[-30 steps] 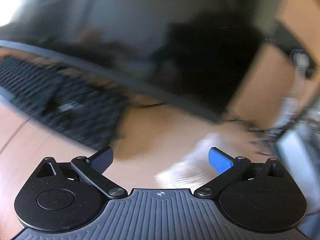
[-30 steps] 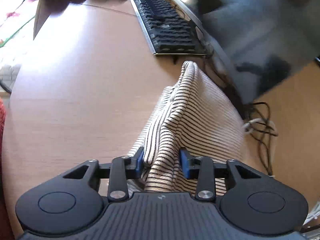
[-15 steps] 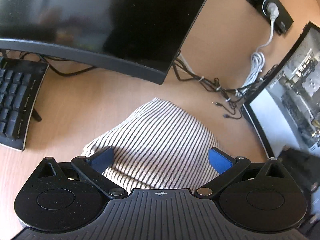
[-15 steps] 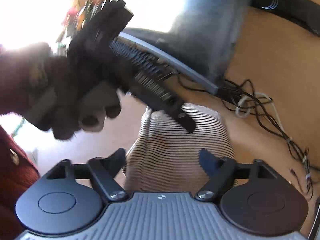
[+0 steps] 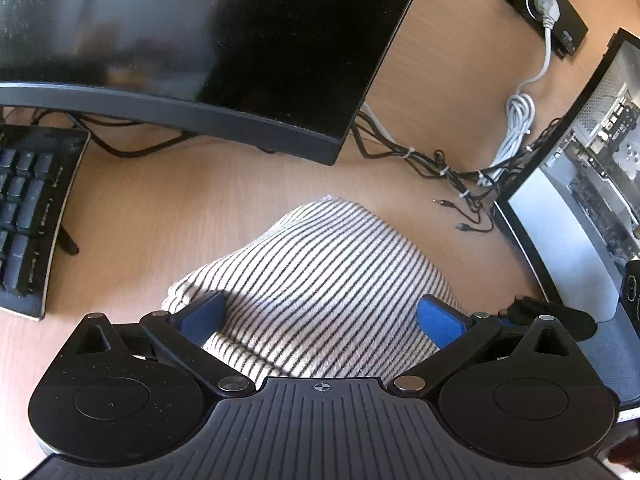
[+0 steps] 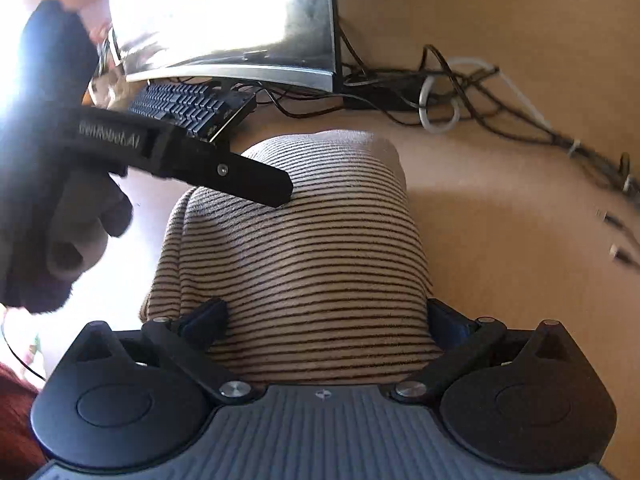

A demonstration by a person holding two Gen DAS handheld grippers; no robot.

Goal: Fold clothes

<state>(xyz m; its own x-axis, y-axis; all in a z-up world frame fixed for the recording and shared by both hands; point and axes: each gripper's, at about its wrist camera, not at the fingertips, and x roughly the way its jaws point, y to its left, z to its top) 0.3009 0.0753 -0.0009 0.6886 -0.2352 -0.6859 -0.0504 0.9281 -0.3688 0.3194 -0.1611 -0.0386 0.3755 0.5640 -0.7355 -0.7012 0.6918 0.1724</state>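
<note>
A cream garment with thin black stripes lies folded in a compact stack on the wooden desk. My left gripper is open, its blue pads spread wide just above the garment's near part. My right gripper is also open and hovers over the same garment from another side. In the right wrist view the left gripper's finger reaches over the garment's far left corner, held by a gloved hand.
A curved black monitor stands behind the garment, a black keyboard to its left. Tangled cables and a white cord lie at the back right. A computer case stands on the right.
My right gripper has let go of the striped garment and opened wide. My left gripper swung from the keyboard side to above the garment. The garment now lies flat.
</note>
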